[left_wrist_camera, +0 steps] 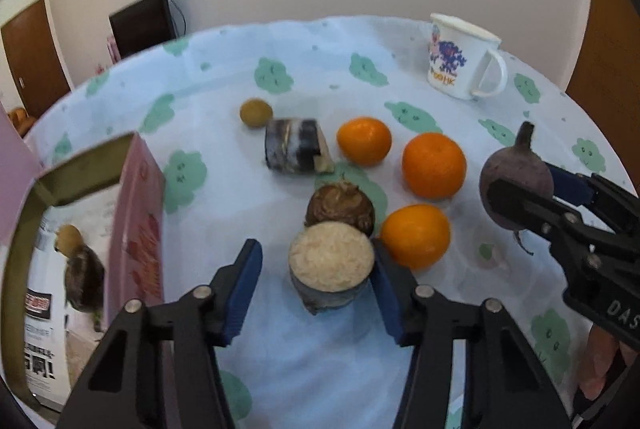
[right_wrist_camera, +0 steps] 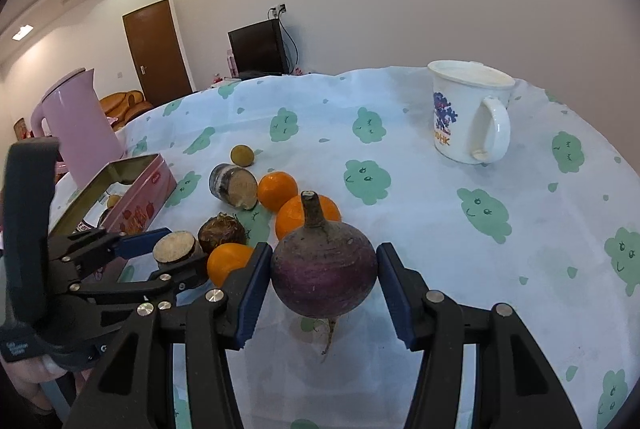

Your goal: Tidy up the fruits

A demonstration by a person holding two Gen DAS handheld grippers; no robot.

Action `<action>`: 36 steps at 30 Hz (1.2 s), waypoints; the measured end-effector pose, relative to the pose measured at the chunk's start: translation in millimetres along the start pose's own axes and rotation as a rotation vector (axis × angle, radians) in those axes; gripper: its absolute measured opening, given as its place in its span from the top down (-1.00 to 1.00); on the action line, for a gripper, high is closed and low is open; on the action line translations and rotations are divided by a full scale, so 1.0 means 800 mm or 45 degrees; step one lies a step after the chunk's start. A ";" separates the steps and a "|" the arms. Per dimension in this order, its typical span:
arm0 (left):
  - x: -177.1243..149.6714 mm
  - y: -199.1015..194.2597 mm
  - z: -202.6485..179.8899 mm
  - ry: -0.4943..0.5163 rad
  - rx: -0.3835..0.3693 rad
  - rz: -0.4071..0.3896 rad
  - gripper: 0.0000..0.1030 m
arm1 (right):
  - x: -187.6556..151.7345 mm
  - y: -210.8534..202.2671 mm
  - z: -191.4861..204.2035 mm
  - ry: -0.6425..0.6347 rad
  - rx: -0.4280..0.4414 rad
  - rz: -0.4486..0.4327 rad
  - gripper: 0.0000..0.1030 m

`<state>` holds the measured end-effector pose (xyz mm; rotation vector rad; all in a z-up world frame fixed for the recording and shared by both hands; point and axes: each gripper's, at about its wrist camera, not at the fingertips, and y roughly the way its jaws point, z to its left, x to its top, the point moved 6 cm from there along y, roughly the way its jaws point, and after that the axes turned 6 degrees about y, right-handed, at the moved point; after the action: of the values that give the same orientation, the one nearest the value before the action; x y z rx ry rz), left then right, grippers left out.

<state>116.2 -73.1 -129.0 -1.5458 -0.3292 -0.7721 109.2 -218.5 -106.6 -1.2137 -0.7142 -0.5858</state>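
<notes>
3 oranges point(left_wrist_camera: 434, 165), 1 beet point(right_wrist_camera: 324, 271), 1 mug point(left_wrist_camera: 464, 55).

Both wrist views close, angled down — share oranges point(left_wrist_camera: 434, 165), mug point(right_wrist_camera: 466, 111).

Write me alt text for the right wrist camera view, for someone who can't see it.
The right gripper holds a purple beet above a cloud-print tablecloth. Behind it lie three oranges, cut root pieces, an open pink tin and a white mug. At left, the left gripper brackets a cut taro piece.
</notes>
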 end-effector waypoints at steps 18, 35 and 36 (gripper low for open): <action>0.007 -0.026 -0.001 0.009 0.039 -0.140 0.26 | 0.002 -0.003 0.002 -0.003 0.022 -0.024 -0.07; 0.008 -0.050 0.007 -0.023 0.072 -0.259 0.26 | 0.005 -0.017 0.006 -0.038 0.020 -0.099 -0.07; 0.008 -0.052 0.008 -0.025 0.075 -0.271 0.26 | 0.005 -0.019 0.007 -0.040 0.021 -0.109 -0.07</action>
<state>96.1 -62.2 -92.8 -1.4786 -0.5328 -0.9051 99.7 -217.4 -92.9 -1.1837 -0.7989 -0.6313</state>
